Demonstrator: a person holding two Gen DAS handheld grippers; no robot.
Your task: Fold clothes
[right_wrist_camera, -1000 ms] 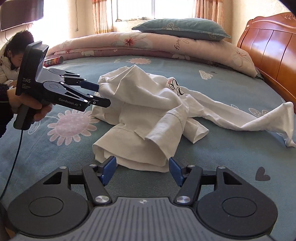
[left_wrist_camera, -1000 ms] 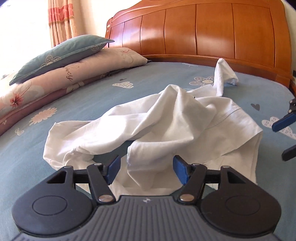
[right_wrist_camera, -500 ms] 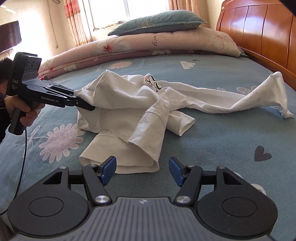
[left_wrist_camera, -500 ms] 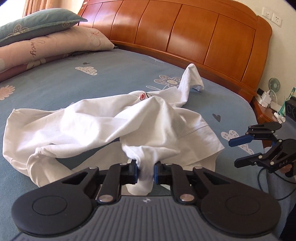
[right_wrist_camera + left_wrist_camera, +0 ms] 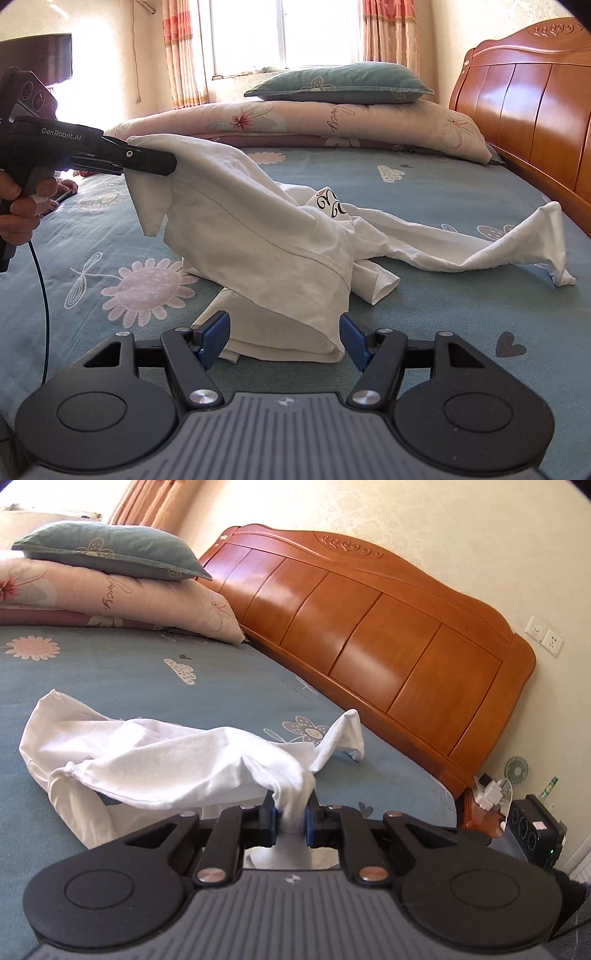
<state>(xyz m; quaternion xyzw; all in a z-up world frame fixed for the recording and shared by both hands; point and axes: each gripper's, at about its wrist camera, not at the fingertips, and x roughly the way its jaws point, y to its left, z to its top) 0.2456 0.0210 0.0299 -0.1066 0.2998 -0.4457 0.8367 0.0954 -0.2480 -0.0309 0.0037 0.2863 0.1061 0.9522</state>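
A crumpled white shirt (image 5: 266, 236) lies on the blue flowered bedsheet (image 5: 443, 184). My left gripper (image 5: 290, 818) is shut on a bunched fold of the white shirt (image 5: 166, 768) and holds that part lifted off the bed. From the right wrist view the left gripper (image 5: 162, 162) hangs at upper left with cloth draping from it, a hand on its handle. My right gripper (image 5: 284, 336) stands open low over the bed. The shirt's near hem lies between its blue pads without being pinched. One sleeve (image 5: 546, 240) trails toward the headboard.
A wooden headboard (image 5: 369, 635) runs along the bed's far side. Stacked pillows and a folded quilt (image 5: 332, 118) sit at the head end. A small fan (image 5: 515, 770) and a dark speaker-like box (image 5: 535, 834) stand past the bed corner. A cable (image 5: 44, 302) hangs from the left handle.
My left gripper shut on a fold of the shirt, then rose and rolled, lifting the cloth off the bed. The right gripper crept slightly closer to the hem, still open.
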